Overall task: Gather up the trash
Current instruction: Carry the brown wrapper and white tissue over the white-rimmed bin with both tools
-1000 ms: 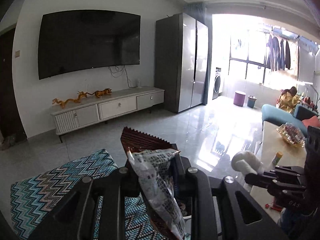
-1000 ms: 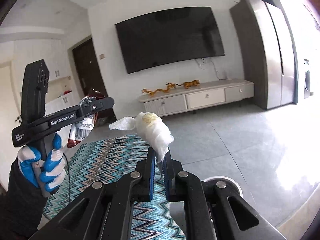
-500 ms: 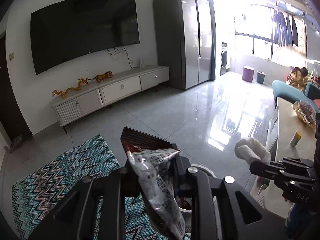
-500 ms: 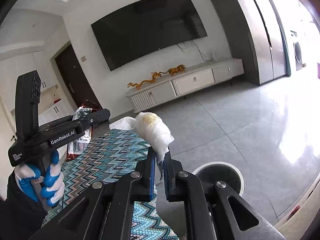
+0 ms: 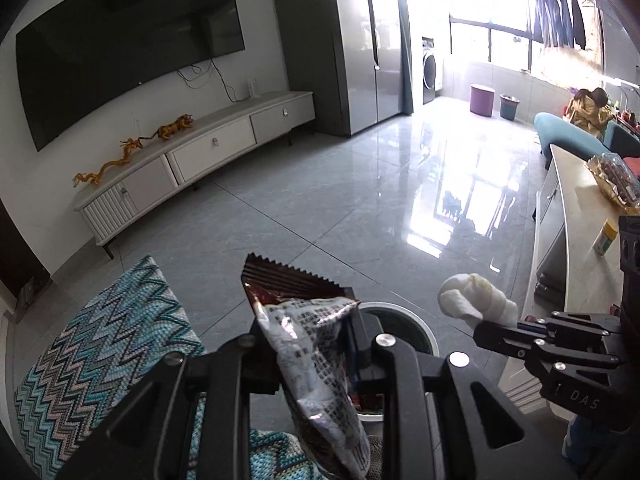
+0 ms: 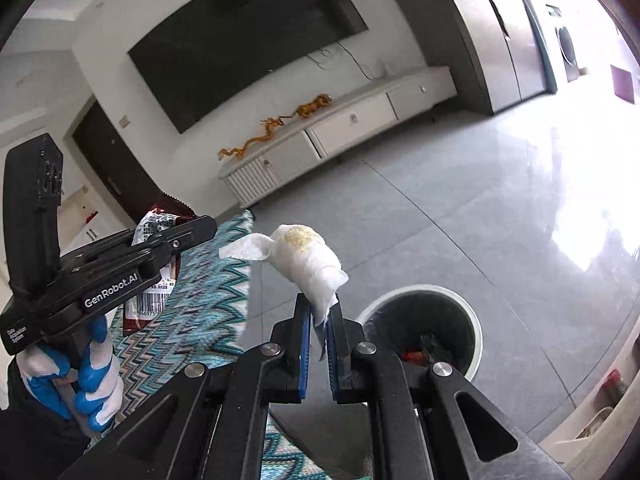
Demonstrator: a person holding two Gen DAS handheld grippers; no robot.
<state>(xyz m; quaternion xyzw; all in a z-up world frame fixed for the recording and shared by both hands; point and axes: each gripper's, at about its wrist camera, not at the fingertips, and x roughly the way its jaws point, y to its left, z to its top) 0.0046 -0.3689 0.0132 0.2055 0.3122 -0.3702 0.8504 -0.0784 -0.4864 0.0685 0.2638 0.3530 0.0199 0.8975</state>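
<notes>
My left gripper [image 5: 310, 326] is shut on a crumpled brown and silver snack wrapper [image 5: 316, 344]; the wrapper also shows in the right wrist view [image 6: 154, 236]. My right gripper [image 6: 318, 312] is shut on a balled white tissue [image 6: 308, 258] with a yellow stain, which also shows in the left wrist view [image 5: 472, 296]. A round white-rimmed trash bin [image 6: 464, 308] with a dark liner stands on the floor just below and right of the right gripper. In the left wrist view the bin [image 5: 400, 316] sits right behind the wrapper. Some trash lies inside it.
A zigzag teal rug [image 5: 100, 340] lies left of the bin. A white low table [image 5: 576, 240] with a bottle and a snack bowl stands at the right. A TV cabinet [image 5: 208, 152], a fridge and a blue sofa line the far sides over a glossy grey tiled floor.
Both grippers have tilted downward and moved toward the bin, which now shows larger and closer in both views. Both grips are unchanged.
</notes>
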